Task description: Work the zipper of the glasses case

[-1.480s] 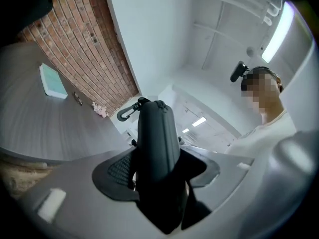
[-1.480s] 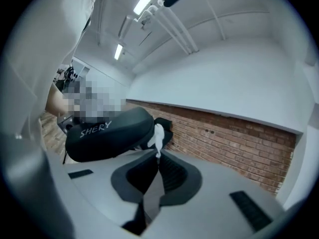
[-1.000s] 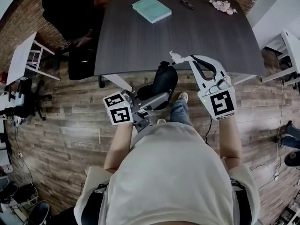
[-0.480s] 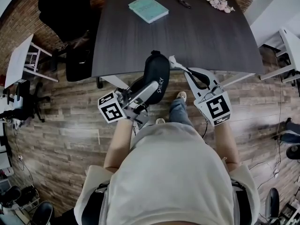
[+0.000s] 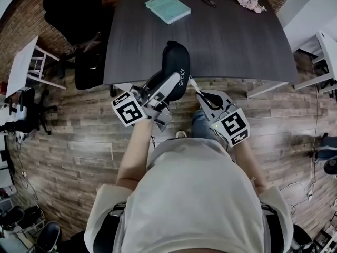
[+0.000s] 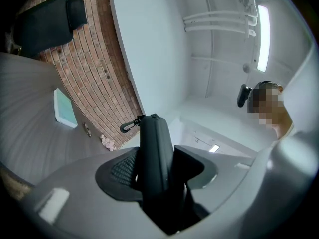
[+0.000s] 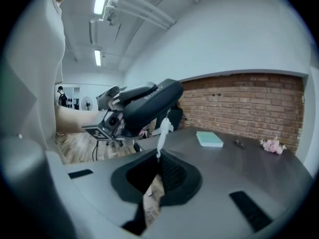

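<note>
The case now sits at upper centre of the head view, tipped up over the near edge of the worktop; a second ago it hung lower, below that edge. My left hand-held gripper has it clamped across its narrow body, jaws part-way apart with the pads pressing on both sides, and its clip end points away from me. The white pull runs down from the case into my right hand-held gripper, whose jaws are fully closed on the pull's lower end. That gripper was up at right centre of the head view a second ago and has since dropped toward the middle, just right of the case, while the case rose. So the two have drawn apart along the case with the pull between them, which I judge is the slider being dragged along the zip. No view shows how far it has run. The teal book lies well apart at top centre.
</note>
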A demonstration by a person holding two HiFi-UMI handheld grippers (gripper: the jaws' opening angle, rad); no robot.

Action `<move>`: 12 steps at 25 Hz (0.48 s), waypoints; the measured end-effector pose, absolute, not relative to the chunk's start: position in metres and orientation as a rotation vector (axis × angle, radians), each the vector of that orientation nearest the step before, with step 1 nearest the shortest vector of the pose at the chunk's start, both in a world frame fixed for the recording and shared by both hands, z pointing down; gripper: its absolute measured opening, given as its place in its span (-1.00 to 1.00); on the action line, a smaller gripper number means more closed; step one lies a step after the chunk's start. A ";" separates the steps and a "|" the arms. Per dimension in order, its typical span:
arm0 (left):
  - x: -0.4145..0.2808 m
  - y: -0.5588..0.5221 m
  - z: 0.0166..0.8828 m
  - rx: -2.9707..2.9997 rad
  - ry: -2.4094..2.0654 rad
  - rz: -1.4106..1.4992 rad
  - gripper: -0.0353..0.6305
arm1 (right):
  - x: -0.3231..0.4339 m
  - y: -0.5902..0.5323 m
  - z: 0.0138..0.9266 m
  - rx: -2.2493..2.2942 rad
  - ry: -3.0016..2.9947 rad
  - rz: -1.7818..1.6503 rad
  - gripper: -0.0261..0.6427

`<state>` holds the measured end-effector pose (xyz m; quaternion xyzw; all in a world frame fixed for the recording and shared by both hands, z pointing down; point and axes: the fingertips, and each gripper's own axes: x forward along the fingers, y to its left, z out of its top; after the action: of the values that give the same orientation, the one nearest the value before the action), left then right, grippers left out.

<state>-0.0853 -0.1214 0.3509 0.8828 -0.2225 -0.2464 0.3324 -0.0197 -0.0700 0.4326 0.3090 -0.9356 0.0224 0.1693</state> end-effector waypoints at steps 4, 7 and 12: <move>-0.089 -0.139 0.345 2.289 -0.603 -0.688 -0.22 | -0.043 -0.052 0.449 0.699 -2.700 0.192 -0.91; -0.092 -0.151 0.342 2.270 -0.619 -0.717 -0.22 | -0.064 -0.039 0.452 0.572 -2.725 0.246 -0.91; -0.081 -0.163 0.343 2.291 -0.588 -0.701 -0.22 | -0.092 -0.023 0.450 0.384 -2.783 0.335 -0.91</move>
<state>-0.0812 -0.1630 0.3428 0.8762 -0.2250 -0.2683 0.3311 -0.0916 -0.0228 0.4504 0.1339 -0.9716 0.1171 0.1557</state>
